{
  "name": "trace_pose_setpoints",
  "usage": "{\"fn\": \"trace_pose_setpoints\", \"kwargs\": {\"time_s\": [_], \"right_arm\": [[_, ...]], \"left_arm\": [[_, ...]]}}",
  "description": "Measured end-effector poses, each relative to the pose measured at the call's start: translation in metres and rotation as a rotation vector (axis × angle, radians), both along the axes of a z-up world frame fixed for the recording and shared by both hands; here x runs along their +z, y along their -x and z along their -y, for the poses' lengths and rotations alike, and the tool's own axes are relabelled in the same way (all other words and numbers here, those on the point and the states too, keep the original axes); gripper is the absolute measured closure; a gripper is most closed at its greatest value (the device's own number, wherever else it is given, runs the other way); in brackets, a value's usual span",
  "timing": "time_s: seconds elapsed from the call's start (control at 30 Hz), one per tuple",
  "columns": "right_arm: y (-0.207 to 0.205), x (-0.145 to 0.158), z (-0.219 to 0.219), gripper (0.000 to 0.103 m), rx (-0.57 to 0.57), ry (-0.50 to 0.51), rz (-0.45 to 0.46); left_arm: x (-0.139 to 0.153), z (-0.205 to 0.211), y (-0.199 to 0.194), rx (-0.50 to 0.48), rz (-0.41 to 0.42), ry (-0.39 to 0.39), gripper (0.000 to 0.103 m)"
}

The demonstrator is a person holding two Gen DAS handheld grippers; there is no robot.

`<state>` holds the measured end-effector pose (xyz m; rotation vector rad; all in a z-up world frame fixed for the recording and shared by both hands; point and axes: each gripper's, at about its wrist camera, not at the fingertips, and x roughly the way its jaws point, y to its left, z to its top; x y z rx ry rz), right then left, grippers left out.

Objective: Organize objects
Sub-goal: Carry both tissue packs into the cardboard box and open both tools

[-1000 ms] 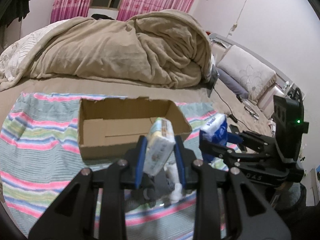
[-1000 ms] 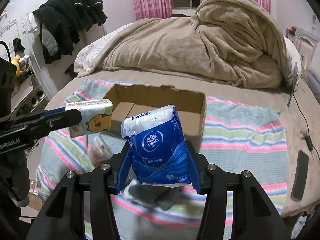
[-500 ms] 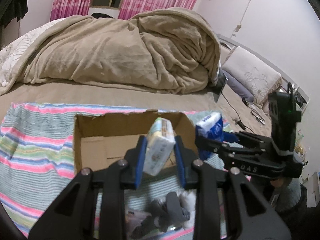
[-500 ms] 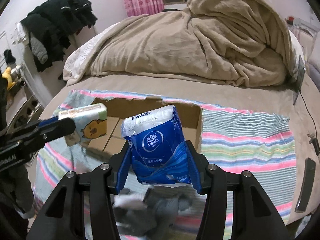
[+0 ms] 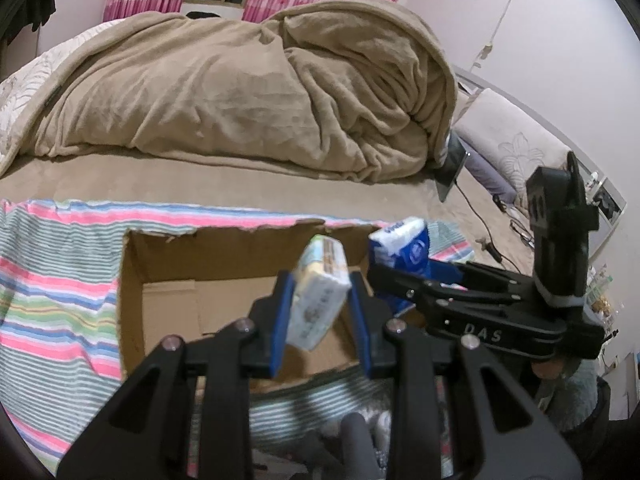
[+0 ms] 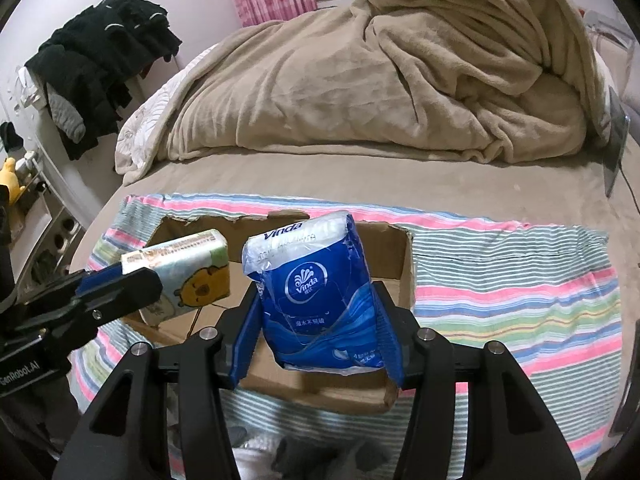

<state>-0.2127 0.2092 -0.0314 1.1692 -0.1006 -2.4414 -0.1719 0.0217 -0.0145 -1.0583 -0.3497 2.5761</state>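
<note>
My left gripper (image 5: 318, 300) is shut on a small white tissue pack with a cartoon bear (image 5: 318, 292), held above the open cardboard box (image 5: 168, 304). It also shows in the right wrist view (image 6: 192, 276). My right gripper (image 6: 316, 312) is shut on a blue Vinda tissue pack (image 6: 316, 292), held over the right part of the box (image 6: 400, 264). The blue pack also shows in the left wrist view (image 5: 404, 248). The two packs hang side by side above the box.
The box lies on a striped cloth (image 6: 512, 280) on a bed. A heaped beige blanket (image 5: 240, 100) lies behind it. Grey and white items (image 5: 360, 432) lie on the cloth in front of the box. A phone (image 6: 622, 404) and cable lie at right.
Both grippers have moved forward with their packs, from in front of the box to over it. The box now looks larger and closer.
</note>
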Motion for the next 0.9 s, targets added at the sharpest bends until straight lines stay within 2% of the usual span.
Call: {"fn": "trace_pose_setpoints", "kwargs": {"time_s": [0.13,0.33,0.67,0.73,0.9], "right_arm": [[0.005,-0.005,-0.004,0.043,-0.010,0.019,0.017],[0.007,-0.001,-0.015,0.024,-0.016,0.070,-0.001],[-0.004,0.009,-0.037,0.023,-0.058,0.073,-0.029],[-0.007,0.010,-0.040,0.023,-0.061,0.071,-0.029],[-0.017,0.010,-0.043,0.023,-0.064,0.067,-0.028]], "left_arm": [[-0.010,-0.004,0.007,0.001,0.006,-0.023,0.074],[-0.029,-0.013,0.016,0.005,0.047,-0.027,0.074],[-0.058,-0.033,0.022,-0.012,0.159,0.014,0.071],[-0.058,-0.032,0.022,0.005,0.157,0.037,0.066],[-0.054,-0.021,0.019,0.054,0.152,0.086,0.065]]}}
